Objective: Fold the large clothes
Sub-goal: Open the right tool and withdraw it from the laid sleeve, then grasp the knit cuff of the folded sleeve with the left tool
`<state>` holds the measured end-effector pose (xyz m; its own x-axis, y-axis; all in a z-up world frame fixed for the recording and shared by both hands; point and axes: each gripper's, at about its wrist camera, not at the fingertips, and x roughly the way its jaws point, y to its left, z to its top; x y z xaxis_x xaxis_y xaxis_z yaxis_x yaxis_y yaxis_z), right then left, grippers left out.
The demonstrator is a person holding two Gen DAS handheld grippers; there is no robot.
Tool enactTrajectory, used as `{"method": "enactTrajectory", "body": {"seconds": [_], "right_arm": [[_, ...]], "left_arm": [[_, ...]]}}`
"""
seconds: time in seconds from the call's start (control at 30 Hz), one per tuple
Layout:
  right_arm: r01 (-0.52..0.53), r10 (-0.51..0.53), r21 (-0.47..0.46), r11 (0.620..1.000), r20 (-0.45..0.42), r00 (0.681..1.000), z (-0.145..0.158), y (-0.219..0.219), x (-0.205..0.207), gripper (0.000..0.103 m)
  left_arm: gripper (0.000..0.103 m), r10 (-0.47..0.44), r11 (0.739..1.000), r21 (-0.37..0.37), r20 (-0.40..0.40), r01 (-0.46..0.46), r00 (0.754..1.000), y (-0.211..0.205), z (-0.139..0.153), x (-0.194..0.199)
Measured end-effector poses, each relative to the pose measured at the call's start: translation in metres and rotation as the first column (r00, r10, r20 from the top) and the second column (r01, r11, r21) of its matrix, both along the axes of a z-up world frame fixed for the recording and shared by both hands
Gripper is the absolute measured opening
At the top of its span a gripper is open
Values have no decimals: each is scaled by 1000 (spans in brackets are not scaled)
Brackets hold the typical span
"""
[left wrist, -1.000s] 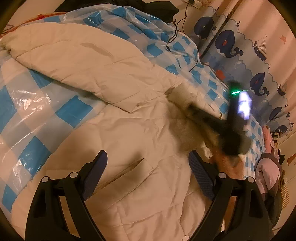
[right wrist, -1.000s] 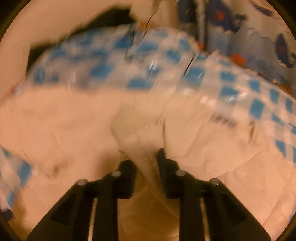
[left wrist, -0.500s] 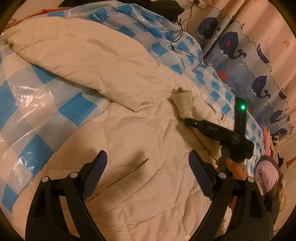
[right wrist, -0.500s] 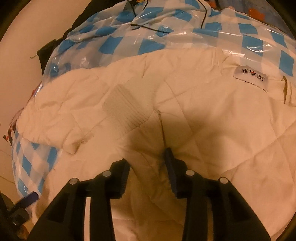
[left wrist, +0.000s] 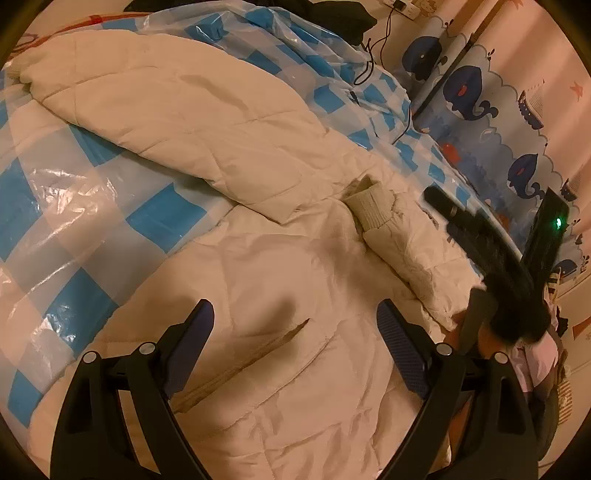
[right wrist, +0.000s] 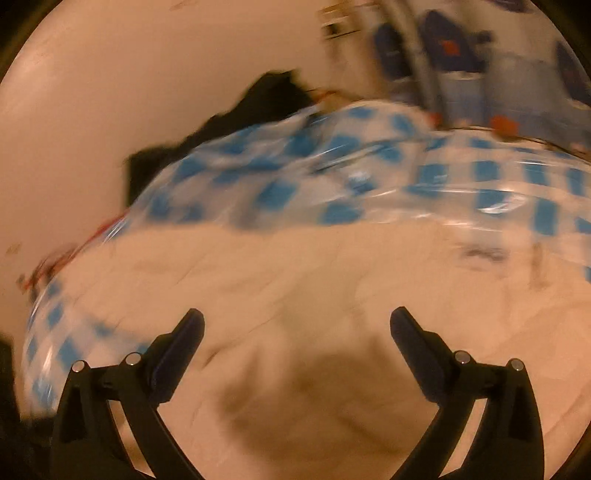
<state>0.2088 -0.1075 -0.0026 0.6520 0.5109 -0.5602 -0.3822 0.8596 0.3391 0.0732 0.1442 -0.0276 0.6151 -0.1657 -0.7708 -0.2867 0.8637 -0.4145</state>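
Observation:
A cream quilted jacket (left wrist: 266, 280) lies spread on a bed covered with blue-and-white checked plastic (left wrist: 92, 206). One sleeve with a ribbed cuff (left wrist: 371, 205) is folded across the jacket's body. My left gripper (left wrist: 295, 317) hovers open above the jacket near its pocket slit, nothing between its fingers. The right gripper (left wrist: 436, 197) shows blurred at the right of the left wrist view, lifted off the sleeve. In the blurred right wrist view my right gripper (right wrist: 297, 321) has its jaws opening wide over the jacket (right wrist: 332, 295), with nothing between them.
A whale-print curtain (left wrist: 491, 122) hangs to the right of the bed. Dark clothing (left wrist: 332, 14) and a black cable (left wrist: 373, 70) lie at the far end. Pink clothes (left wrist: 535, 362) sit at the right edge, beside a hand.
My right gripper let go of the sleeve it was pinching, opened wide and rose away. The sleeve now rests folded on the jacket. The left gripper stayed put.

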Motion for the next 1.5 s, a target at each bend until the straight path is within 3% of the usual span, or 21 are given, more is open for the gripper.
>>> {"method": "enactTrajectory", "body": {"seconds": [0.13, 0.2, 0.23, 0.37, 0.47, 0.57, 0.63, 0.7, 0.87, 0.97, 1.07, 1.13, 1.33, 1.4, 1.5], "right_arm": [[181, -183, -22, 983, -145, 972, -32, -22, 32, 97], [171, -195, -103, 980, -305, 932, -73, -18, 52, 98], [152, -192, -142, 978, -326, 926, -87, -15, 56, 98], [142, -189, -169, 975, -308, 932, -77, -13, 55, 97], [206, -222, -115, 972, -151, 963, -48, -24, 31, 97], [283, -292, -110, 953, -76, 953, -38, -32, 17, 97], [307, -324, -131, 943, -138, 936, -50, -40, 28, 97], [270, -315, -189, 944, -276, 908, -76, -39, 48, 98], [242, -295, -204, 949, -289, 911, -71, -37, 51, 97], [241, -264, -117, 963, -261, 929, -50, -42, 26, 97], [198, -207, -63, 978, -198, 958, -21, -50, -30, 97], [174, -181, -56, 983, -194, 964, -17, -48, -64, 97], [186, -191, -45, 981, -273, 943, -48, -83, -170, 97], [211, -193, 19, 977, -325, 926, -69, -98, -180, 97], [221, -184, 66, 973, -355, 917, -71, -104, -177, 97]], "left_arm": [[86, 8, 999, 41, 16, -8, 1000, 1, 5, -3], [86, 5, 997, 74, 28, -7, 1000, 0, 8, -4], [86, 4, 996, 86, 33, -7, 999, 0, 10, -4], [86, 5, 991, 134, 51, -12, 999, 2, 15, -8], [86, 3, 984, 176, 71, -15, 997, 2, 19, -9], [86, 4, 981, 195, 84, -21, 996, 3, 22, -12], [86, 3, 980, 197, 95, -22, 995, 4, 24, -13], [86, 4, 979, 202, 101, -24, 995, 4, 24, -13], [86, 5, 983, 182, 102, -24, 995, 7, 24, -12], [86, 10, 989, 148, 106, -26, 994, 13, 23, -7], [86, 46, 990, 123, 139, -64, 989, 31, 29, -7], [86, 87, 988, 111, 175, -107, 981, 49, 36, -9], [88, 203, 967, 96, 260, -235, 944, 114, 59, -17], [89, 225, 961, 92, 291, -261, 930, 142, 68, -16], [89, 277, 945, 82, 311, -316, 909, 190, 77, -15]]}}
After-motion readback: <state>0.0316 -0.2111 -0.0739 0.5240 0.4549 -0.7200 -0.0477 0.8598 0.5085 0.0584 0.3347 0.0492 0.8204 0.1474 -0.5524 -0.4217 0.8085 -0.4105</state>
